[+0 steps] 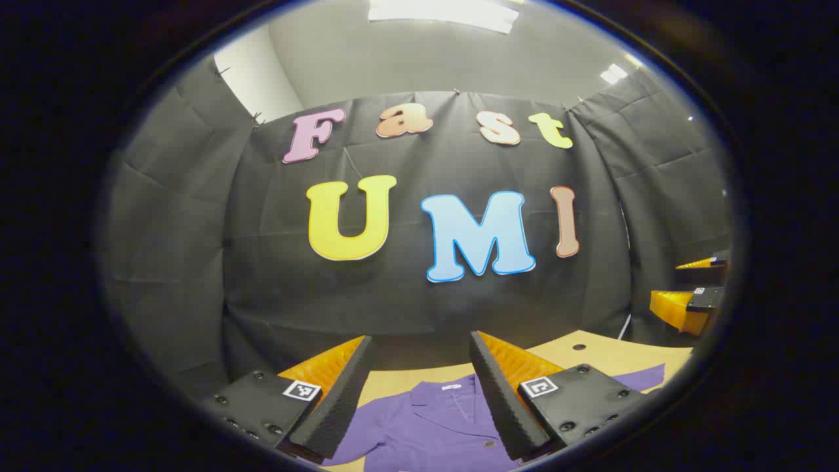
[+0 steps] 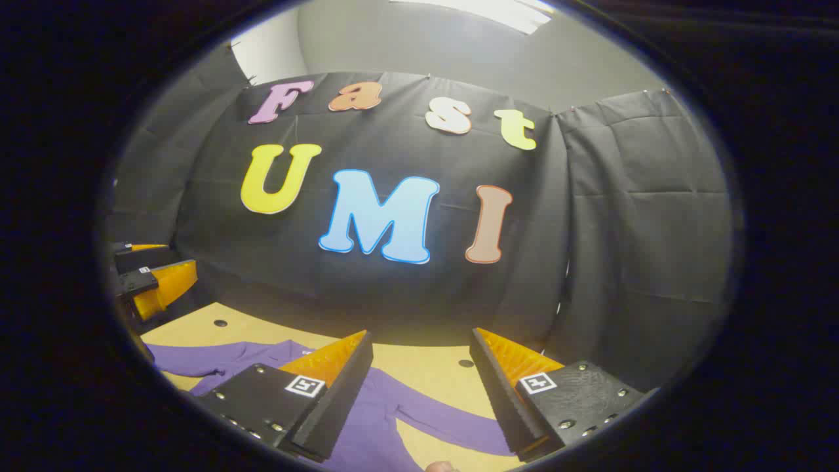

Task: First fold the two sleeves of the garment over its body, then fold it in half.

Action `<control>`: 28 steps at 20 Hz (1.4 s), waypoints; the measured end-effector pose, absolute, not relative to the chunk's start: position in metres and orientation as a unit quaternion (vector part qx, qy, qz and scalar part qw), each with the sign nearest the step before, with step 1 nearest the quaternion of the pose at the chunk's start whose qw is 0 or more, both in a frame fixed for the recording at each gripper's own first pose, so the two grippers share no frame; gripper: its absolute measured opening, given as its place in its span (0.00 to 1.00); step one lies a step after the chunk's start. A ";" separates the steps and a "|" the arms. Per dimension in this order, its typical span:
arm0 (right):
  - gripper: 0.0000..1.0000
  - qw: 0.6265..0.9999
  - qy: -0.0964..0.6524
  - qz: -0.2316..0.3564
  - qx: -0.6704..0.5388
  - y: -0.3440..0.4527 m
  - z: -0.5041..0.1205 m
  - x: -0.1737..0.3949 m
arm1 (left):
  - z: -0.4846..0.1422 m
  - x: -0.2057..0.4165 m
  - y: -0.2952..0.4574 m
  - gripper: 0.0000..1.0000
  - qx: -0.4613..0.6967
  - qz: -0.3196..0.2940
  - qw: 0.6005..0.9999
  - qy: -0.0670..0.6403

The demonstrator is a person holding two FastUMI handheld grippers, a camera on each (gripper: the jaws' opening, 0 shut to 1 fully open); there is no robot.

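Observation:
A purple collared garment (image 1: 432, 426) lies flat on the tan table (image 1: 609, 354), its collar pointing toward the booth wall. My left gripper (image 1: 419, 354) hangs open above the collar area, nothing between its fingers. One sleeve (image 1: 645, 378) stretches out to the right in the left gripper view. In the right gripper view the garment (image 2: 373, 426) spreads below my right gripper (image 2: 419, 351), which is open and empty, with a sleeve (image 2: 452, 423) running right and another sleeve (image 2: 196, 359) running left. The right gripper (image 1: 688, 288) appears at the far right of the left gripper view, and the left gripper (image 2: 147, 275) at the far left of the right gripper view.
The tan table (image 2: 426, 367) has small round holes (image 2: 466, 362) near its back edge. The black cloth wall (image 1: 419, 301) stands close behind the table and wraps around both sides.

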State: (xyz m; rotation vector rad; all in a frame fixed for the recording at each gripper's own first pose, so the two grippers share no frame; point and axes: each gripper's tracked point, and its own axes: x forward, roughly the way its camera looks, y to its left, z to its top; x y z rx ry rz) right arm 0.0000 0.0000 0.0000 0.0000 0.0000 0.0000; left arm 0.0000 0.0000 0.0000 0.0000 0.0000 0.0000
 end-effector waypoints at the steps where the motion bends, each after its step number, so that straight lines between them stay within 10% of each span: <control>1: 0.92 1.000 0.001 -0.001 0.002 -0.002 0.000 0.002 | -0.001 0.002 -0.001 0.96 -0.003 0.000 1.000 0.001; 28: 0.93 0.994 0.095 -0.054 0.000 -0.071 -0.092 0.033 | -0.018 0.014 -0.021 0.96 0.008 0.032 0.999 0.027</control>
